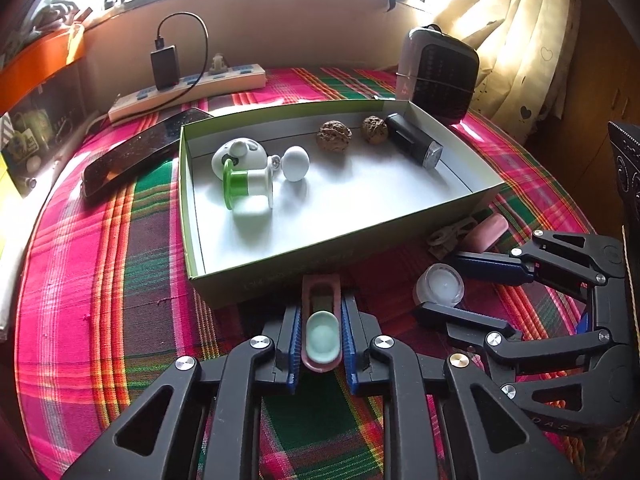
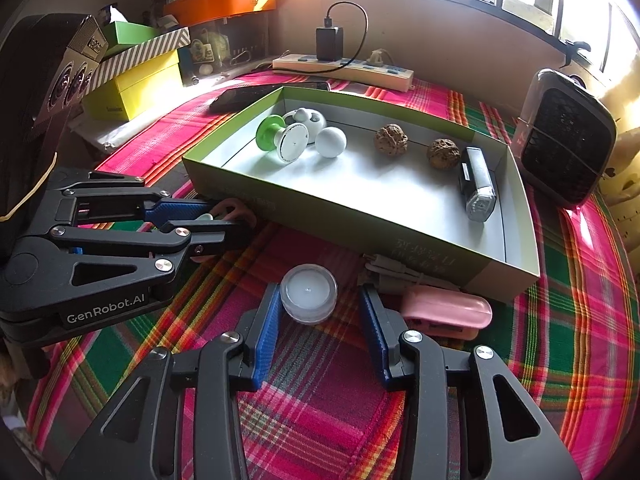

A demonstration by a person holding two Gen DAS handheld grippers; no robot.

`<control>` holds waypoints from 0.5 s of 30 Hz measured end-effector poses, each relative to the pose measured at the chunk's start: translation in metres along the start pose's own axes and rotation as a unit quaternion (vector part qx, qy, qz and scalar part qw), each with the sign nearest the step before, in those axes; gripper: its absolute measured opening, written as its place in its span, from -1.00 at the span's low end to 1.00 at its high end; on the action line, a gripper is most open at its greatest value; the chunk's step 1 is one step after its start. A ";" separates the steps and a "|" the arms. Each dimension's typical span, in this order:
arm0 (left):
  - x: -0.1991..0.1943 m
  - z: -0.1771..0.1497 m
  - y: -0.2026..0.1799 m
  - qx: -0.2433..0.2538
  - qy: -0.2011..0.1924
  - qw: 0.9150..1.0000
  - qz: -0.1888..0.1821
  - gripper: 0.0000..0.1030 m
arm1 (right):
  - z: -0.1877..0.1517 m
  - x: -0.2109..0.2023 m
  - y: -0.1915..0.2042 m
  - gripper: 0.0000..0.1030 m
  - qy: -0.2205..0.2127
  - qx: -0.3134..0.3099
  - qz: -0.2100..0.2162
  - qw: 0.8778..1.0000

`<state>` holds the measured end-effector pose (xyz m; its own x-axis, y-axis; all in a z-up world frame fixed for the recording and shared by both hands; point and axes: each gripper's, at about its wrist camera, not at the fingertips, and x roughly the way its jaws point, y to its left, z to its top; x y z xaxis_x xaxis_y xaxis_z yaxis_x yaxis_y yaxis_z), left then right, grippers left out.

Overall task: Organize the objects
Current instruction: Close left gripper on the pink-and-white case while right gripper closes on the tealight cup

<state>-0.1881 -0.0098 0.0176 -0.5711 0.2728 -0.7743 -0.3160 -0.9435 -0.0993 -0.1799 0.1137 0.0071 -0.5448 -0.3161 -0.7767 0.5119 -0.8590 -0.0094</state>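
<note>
The left tool (image 1: 320, 344) is clenched on a small pink clip with a pale green middle (image 1: 321, 332). Both blue pads press on its sides. The clip lies on the plaid surface (image 1: 100, 280), right at the near wall of the green box (image 1: 280, 276).

The right tool (image 2: 320, 320) is let go. A little clear tub with a white lid (image 2: 308, 292) sits between its fingers. The left pad (image 2: 267, 322) is just touching or almost touching the tub; I cannot tell which. The right pad stands apart from it.

At about 3 o'clock from the tub lies a pink case (image 2: 448, 314), close to the box's near wall.

Inside the box, at about 10 o'clock, are a green and white spool (image 2: 282, 140), a white ball (image 2: 330, 142) and a white round thing (image 2: 308, 118). Near 1 o'clock are two brown walnuts (image 2: 391, 139), a little apart. At 2 o'clock from the tub, a black and silver light (image 2: 476, 184) lies along the box's right wall.

A black phone (image 1: 132, 152) lies beside the box's left side.
</note>
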 end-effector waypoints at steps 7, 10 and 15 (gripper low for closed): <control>0.000 -0.001 0.000 0.000 0.000 1.000 0.000 -0.69 | -0.001 -0.001 -0.001 -0.44 -0.002 0.002 0.003 1.000; 0.000 -0.001 0.000 0.000 -0.001 1.000 0.000 -0.69 | -0.001 -0.001 -0.001 -0.45 -0.002 0.003 0.003 1.000; 0.000 -0.001 0.000 0.000 0.000 1.000 0.000 -0.69 | -0.001 -0.001 -0.001 -0.45 -0.002 0.002 0.002 1.000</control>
<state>-0.1873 -0.0102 0.0172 -0.5715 0.2730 -0.7739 -0.3163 -0.9435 -0.0992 -0.1790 0.1151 0.0075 -0.5450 -0.3211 -0.7745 0.5115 -0.8592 -0.0037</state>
